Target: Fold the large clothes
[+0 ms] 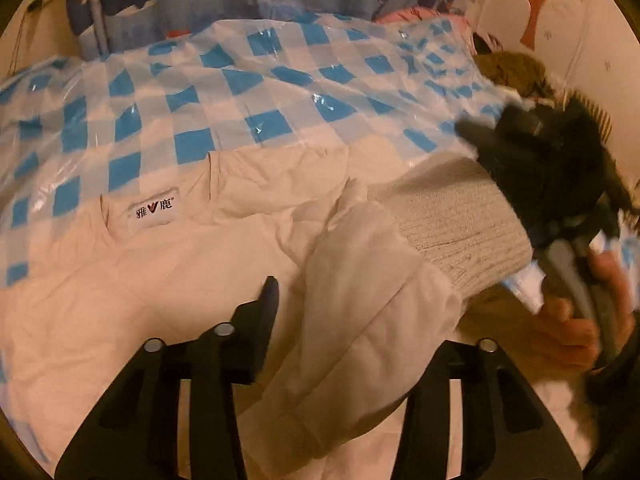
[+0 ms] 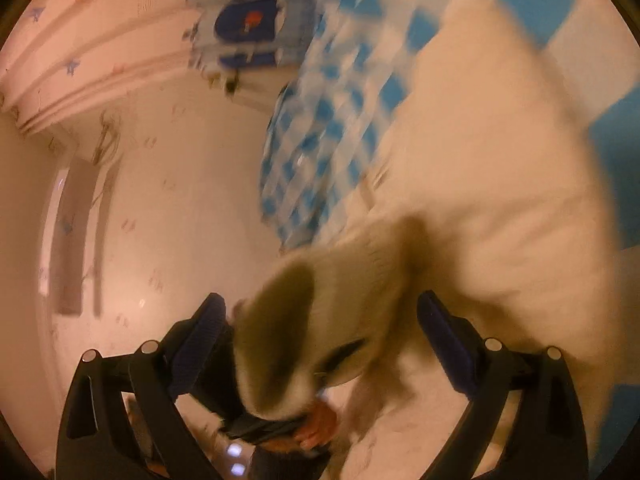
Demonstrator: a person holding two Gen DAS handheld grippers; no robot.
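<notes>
A white padded jacket (image 1: 168, 280) with a neck label (image 1: 154, 209) lies flat on the checked sheet. One sleeve (image 1: 360, 320) is folded across it and ends in a grey ribbed cuff (image 1: 452, 220). My left gripper (image 1: 320, 292) points down at the sleeve, jaws partly apart. Its left finger (image 1: 264, 312) stands clear of the cloth, and the sleeve hides the right fingertip. In the blurred right wrist view, my right gripper (image 2: 324, 312) stands wide open with the cuff (image 2: 288, 320) loose between its fingers. A hand (image 1: 568, 328) holds the right gripper's handle.
A blue and white checked plastic sheet (image 1: 240, 92) covers the bed. Cartoon-print bedding (image 1: 168, 4) is piled at the far side, with a brown furry item (image 1: 516, 72) at the right. A pale patterned wall (image 2: 160, 200) runs along the bed.
</notes>
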